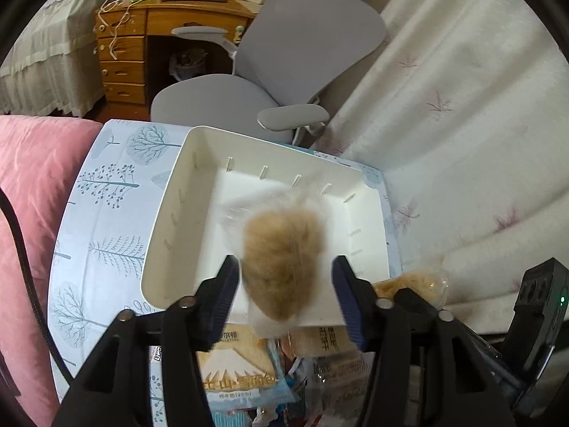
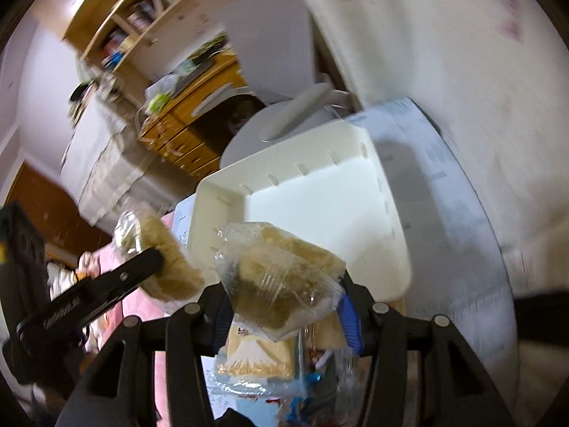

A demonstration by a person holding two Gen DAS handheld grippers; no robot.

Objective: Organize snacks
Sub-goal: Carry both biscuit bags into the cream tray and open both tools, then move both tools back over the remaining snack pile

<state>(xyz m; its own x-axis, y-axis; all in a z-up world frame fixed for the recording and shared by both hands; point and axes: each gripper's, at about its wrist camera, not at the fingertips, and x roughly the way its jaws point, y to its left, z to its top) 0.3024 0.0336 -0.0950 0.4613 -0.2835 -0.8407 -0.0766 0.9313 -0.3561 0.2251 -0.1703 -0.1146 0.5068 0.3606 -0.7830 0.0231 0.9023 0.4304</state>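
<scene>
Two hand-held grippers hover over the white bin [image 1: 185, 192]: the left hand-held gripper [image 1: 284, 284] gapes around a blurred bun [image 1: 281, 259], the right hand-held gripper [image 2: 281, 306] clamps a wrapped bun [image 2: 284, 277].

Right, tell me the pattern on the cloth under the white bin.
Pale blue tablecloth printed with blue-grey trees, clearest in the left wrist view.
</scene>
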